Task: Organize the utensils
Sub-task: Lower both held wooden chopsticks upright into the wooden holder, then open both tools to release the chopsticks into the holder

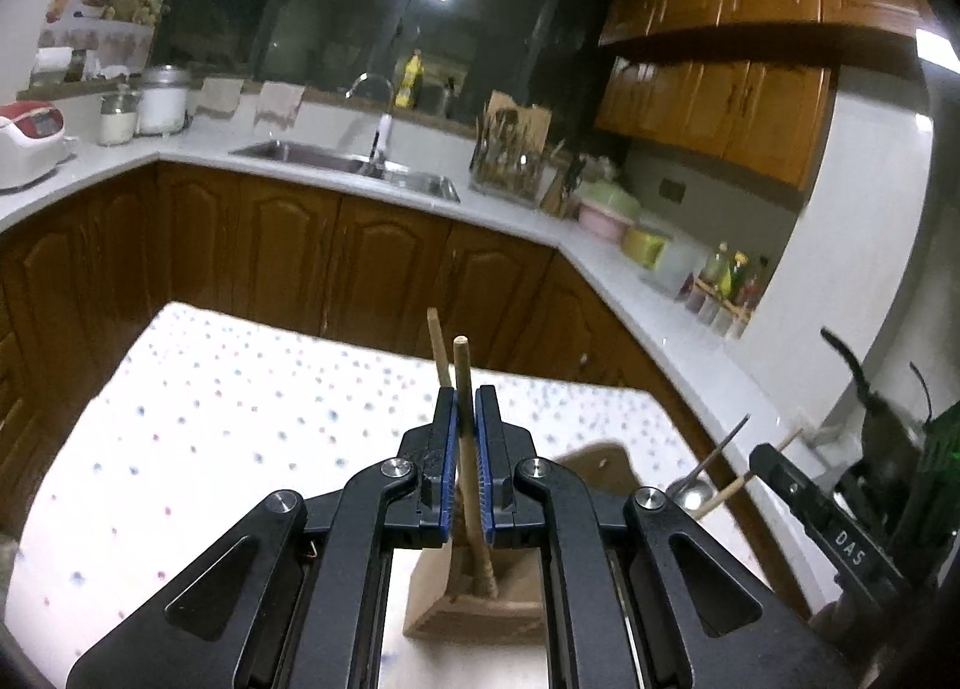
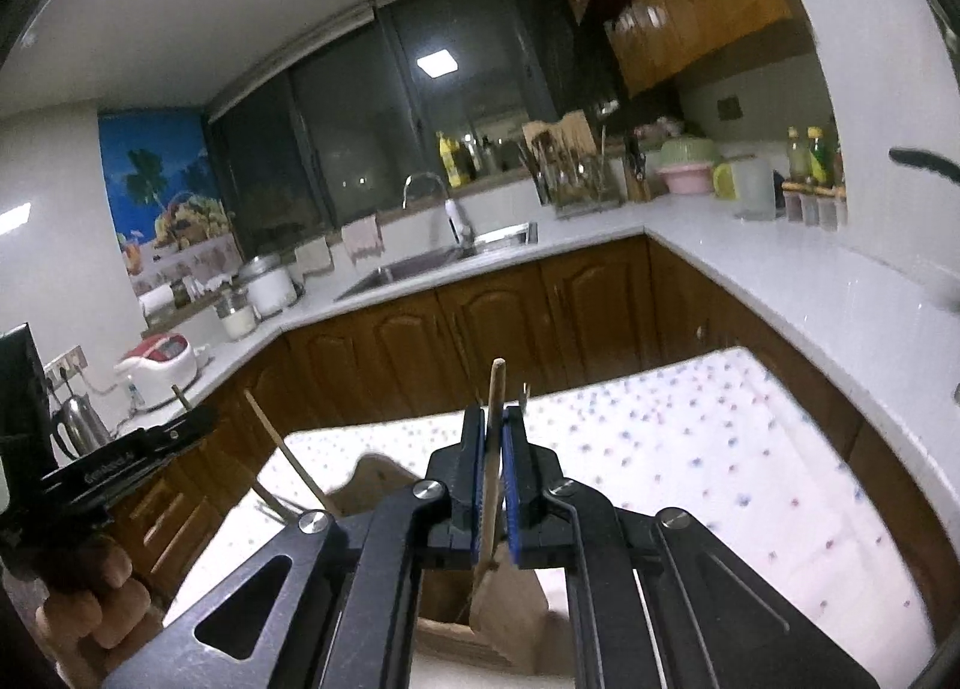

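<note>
My left gripper (image 1: 465, 398) is shut on a thin wooden stick (image 1: 462, 365) that points up past its blue pads. A second pale stick (image 1: 438, 347) stands just behind. The held stick's lower end reaches into a brown wooden holder (image 1: 468, 611) on the dotted tablecloth. My right gripper (image 2: 493, 419) is shut on another wooden stick (image 2: 495, 383), above the same holder (image 2: 516, 599). Metal fork tines (image 2: 524, 391) show just past its fingers. In the left wrist view the right gripper (image 1: 774, 467) comes in at the right edge, beside a metal spoon (image 1: 690, 494).
The table with the white dotted cloth (image 1: 210, 419) stands in front of brown cabinets (image 1: 288, 257). A white counter carries a sink (image 1: 348, 164), a utensil rack (image 1: 510, 161), a rice cooker (image 1: 27, 140) and jars. A hand (image 2: 90, 599) holds the left gripper (image 2: 174, 431).
</note>
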Demonstrator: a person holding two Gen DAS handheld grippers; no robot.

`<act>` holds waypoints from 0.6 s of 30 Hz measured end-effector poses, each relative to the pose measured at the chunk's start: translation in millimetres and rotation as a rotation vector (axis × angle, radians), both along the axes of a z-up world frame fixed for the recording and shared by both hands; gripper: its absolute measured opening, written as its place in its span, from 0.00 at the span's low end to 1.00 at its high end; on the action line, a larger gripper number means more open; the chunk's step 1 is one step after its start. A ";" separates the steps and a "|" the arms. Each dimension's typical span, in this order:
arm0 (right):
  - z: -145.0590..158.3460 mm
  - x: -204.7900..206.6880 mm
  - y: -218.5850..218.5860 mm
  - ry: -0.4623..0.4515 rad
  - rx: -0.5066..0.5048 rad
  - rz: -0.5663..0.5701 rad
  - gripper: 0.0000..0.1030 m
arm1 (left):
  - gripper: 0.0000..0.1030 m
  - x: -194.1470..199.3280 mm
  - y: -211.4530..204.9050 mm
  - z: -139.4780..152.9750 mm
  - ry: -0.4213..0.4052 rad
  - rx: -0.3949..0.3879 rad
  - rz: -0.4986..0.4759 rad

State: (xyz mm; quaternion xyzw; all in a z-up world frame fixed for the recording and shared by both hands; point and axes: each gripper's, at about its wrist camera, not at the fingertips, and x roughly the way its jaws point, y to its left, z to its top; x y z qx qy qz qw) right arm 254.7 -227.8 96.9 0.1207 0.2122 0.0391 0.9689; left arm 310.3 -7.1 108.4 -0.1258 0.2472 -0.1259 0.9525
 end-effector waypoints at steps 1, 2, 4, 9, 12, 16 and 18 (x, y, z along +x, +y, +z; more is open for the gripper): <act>-3.5 1.4 1.1 0.010 -0.001 0.004 0.06 | 0.05 0.4 -1.5 -2.9 0.006 0.006 -0.002; -5.4 2.0 2.2 0.013 -0.004 0.004 0.06 | 0.06 -0.6 -2.7 -4.9 0.002 0.016 0.005; -5.5 1.3 1.9 0.011 -0.011 0.003 0.06 | 0.06 -1.3 -2.8 -4.3 0.000 0.018 0.004; -5.6 2.6 3.1 0.017 -0.006 0.006 0.06 | 0.06 -2.9 -4.3 -4.9 0.003 0.022 0.005; -6.2 2.9 3.8 0.018 -0.001 0.006 0.06 | 0.06 -2.2 -4.4 -4.5 0.007 0.022 0.005; -6.1 4.8 2.6 0.030 0.016 0.008 0.11 | 0.07 -1.4 0.4 -4.3 0.028 0.003 -0.018; -4.8 4.9 -3.0 0.029 0.029 0.008 0.15 | 0.14 -4.4 3.8 -1.8 0.031 -0.005 -0.034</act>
